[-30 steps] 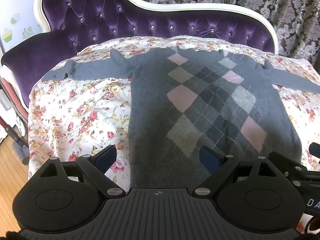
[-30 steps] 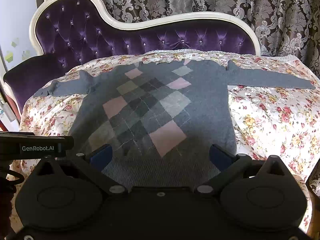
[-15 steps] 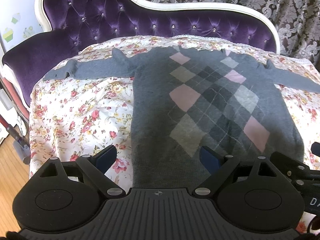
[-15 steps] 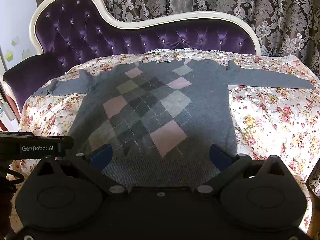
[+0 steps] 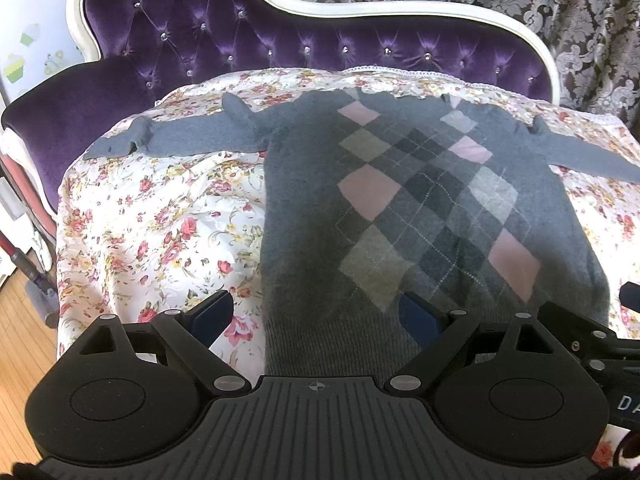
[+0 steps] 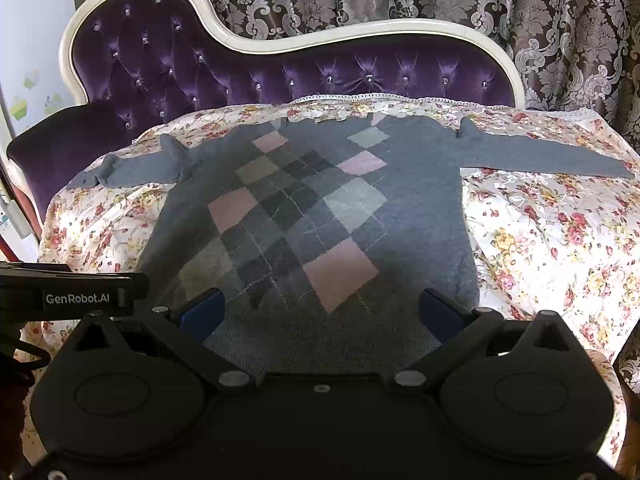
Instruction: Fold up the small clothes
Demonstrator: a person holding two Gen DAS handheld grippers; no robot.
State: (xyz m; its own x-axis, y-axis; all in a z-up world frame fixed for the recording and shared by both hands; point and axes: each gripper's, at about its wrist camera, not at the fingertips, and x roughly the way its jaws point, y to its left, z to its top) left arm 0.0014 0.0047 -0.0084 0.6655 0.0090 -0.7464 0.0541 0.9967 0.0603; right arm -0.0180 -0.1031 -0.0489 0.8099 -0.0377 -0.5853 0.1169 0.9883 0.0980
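Note:
A small grey sweater [image 5: 400,208] with a pink and grey argyle front lies flat, sleeves spread, on a floral sheet [image 5: 160,220]; it also shows in the right wrist view [image 6: 312,216]. My left gripper [image 5: 316,314] is open and empty, held over the sweater's lower left hem. My right gripper [image 6: 322,312] is open and empty over the middle of the ribbed hem [image 6: 320,336]. The left sleeve [image 5: 180,140] is bunched near the cuff. The right sleeve [image 6: 540,156] lies straight.
The sheet covers a purple tufted sofa with a white frame [image 6: 360,32]. Patterned curtains [image 6: 520,0] hang behind. A wooden floor [image 5: 20,340] shows at the left. The left gripper's body [image 6: 72,296] shows in the right wrist view.
The left wrist view has shifted slightly, so the sweater sits a little lower and further right in frame. Both grippers stay open. The sweater has not moved.

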